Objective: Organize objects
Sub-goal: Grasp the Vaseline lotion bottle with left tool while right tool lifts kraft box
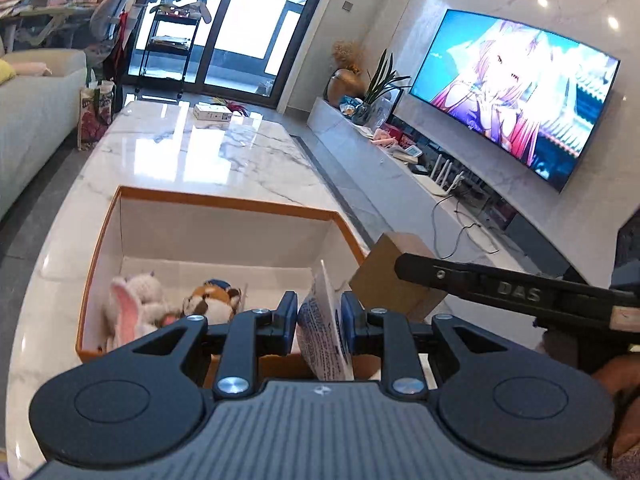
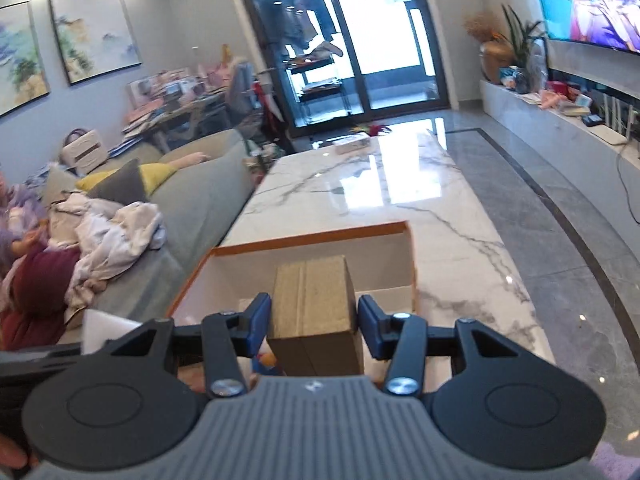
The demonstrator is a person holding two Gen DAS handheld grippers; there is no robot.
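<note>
An orange-rimmed white storage box (image 1: 224, 200) stands on the marble table (image 1: 208, 148). Inside it lie a white bunny plush with pink ears (image 1: 132, 304) and an orange-brown plush (image 1: 212, 300). My left gripper (image 1: 318, 316) hovers over the box's near right corner, shut on a white packet with blue print (image 1: 324, 348) held edge-on. My right gripper (image 2: 315, 320) is shut on a brown cardboard box (image 2: 312, 292), held above the storage box (image 2: 312, 236). In the left wrist view the same cardboard box (image 1: 384, 268) hangs just right of the packet, gripped by a black finger (image 1: 480, 284).
A grey sofa (image 2: 200, 200) with cushions and piled clothes runs along the table's left side. A small white box (image 1: 212, 112) lies at the table's far end. A low cabinet (image 1: 380, 168) with a TV (image 1: 516, 92) above it lines the right wall. Grey floor (image 2: 540, 208) separates it from the table.
</note>
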